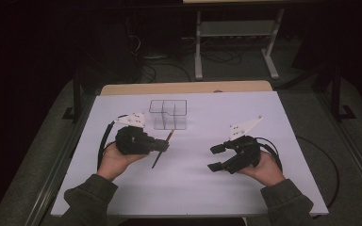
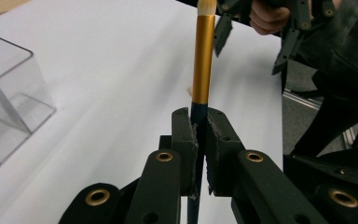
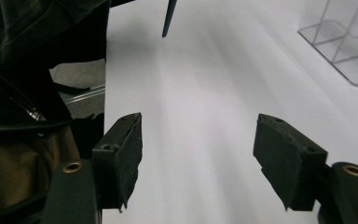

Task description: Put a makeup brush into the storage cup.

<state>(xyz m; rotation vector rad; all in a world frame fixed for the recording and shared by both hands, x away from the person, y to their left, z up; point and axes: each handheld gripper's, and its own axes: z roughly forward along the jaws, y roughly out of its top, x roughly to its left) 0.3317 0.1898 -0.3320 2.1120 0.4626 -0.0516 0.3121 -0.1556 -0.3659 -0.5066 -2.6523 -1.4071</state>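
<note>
High view: we see the left tongs (image 1: 162, 145) clamped on a slim makeup brush with a dark handle and gold ferrule (image 1: 161, 149), held above the white counter (image 1: 245, 108), slanting from the near handle end up toward the clear acrylic compartment organizer (image 1: 168, 114). The bristle end sits just short of the organizer's near wall; touching or not, we cannot tell. The right tongs (image 1: 215, 157) hang well apart on the right side, wide and holding nothing.

Left gripper view: we have the pads (image 2: 185, 140) pinched tight on the dark handle just below the gold ferrule (image 2: 203, 56), and the pale bristle tip (image 2: 207, 6) points away at the top edge. The clear organizer (image 2: 9, 107) sits off to the left here, so the brush isn't lined up with a compartment yet. The other hand's tongs (image 2: 251, 32) show at the top right.

Right gripper view: the two black pads (image 3: 128, 154) stand wide apart over bare counter, nothing between them. The dark handle tip (image 3: 169, 18) shows at the top, and a corner of the organizer (image 3: 345, 51) at the upper right.

Step in hand, as we judge it: carrying the brush to the organizer with the left hand alone. Next move calls for swinging the brush upright, centring it over one open compartment, lowering it in, then letting go. The right tongs could steady the organizer if it slides.
</note>
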